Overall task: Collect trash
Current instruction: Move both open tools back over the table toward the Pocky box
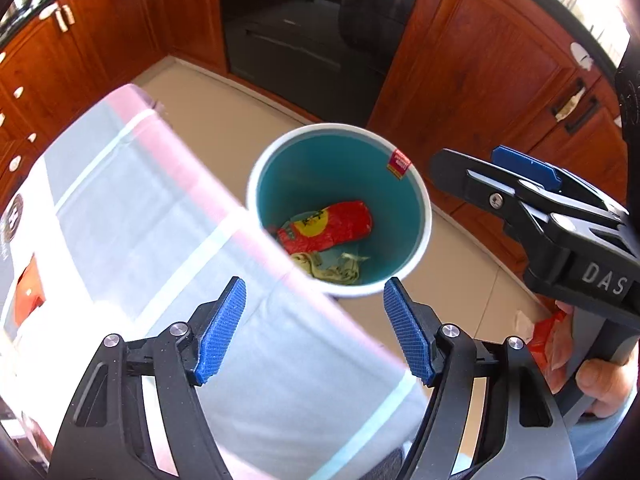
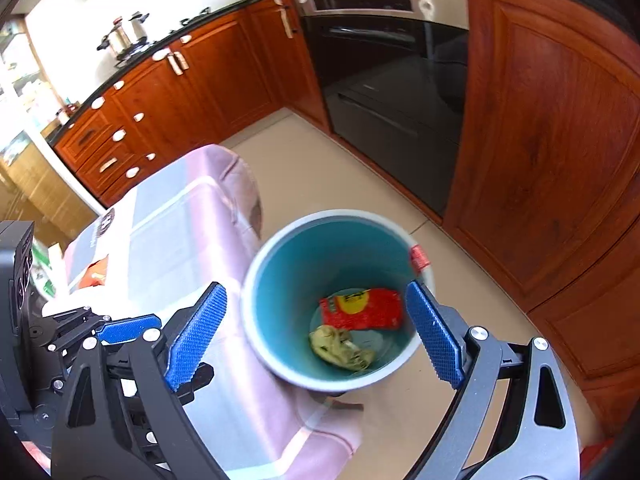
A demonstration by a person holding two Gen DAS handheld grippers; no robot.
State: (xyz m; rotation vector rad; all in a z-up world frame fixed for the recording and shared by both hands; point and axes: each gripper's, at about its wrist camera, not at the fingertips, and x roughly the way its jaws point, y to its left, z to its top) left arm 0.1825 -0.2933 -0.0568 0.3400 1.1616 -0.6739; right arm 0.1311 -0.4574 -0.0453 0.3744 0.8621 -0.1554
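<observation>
Blue-padded left claw [image 1: 314, 330] wide, empty | right claw [image 2: 316, 338] wide, empty | above bin [image 2: 280, 368]

Bin [image 2: 256, 320] on floor [image 2: 312, 160] beside table [image 2: 180, 232]; wrapper [image 2: 362, 307] and crumpled paper [image 2: 340, 348] inside bin.

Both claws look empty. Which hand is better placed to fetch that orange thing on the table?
Probably the left. The left gripper hangs open over the tablecloth, on the orange item's side. The right gripper, also open, points into the bin, farther from it.
</observation>
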